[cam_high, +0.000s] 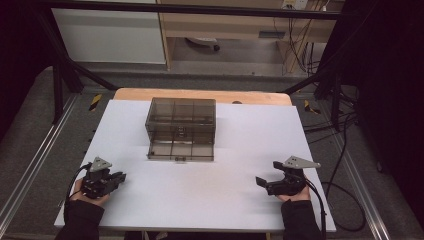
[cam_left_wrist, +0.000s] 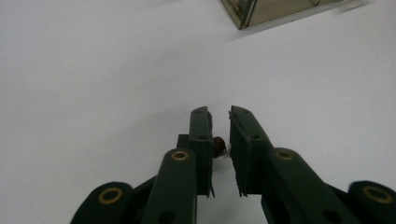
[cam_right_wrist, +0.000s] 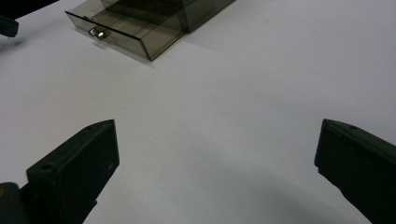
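At the near left corner of the white table (cam_high: 200, 200), the left gripper (cam_high: 118, 179) rests in the person's left hand (cam_high: 90, 195), its jaws drawn nearly together. In the left gripper view they stand almost parallel with only a narrow slot between them, and a small dark reddish-brown object (cam_left_wrist: 219, 143) sits in that slot, low down toward the jaw roots rather than at the tips. It lies against the inner face of the left-hand jaw; whether the other jaw also presses on it cannot be told, so a firm grasp is not certain. What the object is cannot be made out.

At the near right, the right gripper (cam_high: 263, 182) is held in the right hand (cam_high: 295, 196) with its jaws spread wide and released; in the right gripper view only bare table lies between them.

Farther off, at the middle of the table and well apart from both grippers, stands a smoky transparent drawer box (cam_high: 181, 122). Its bottom drawer (cam_high: 181, 151) is pulled out toward the near side, with a small metal knob (cam_right_wrist: 95, 32) on its front.
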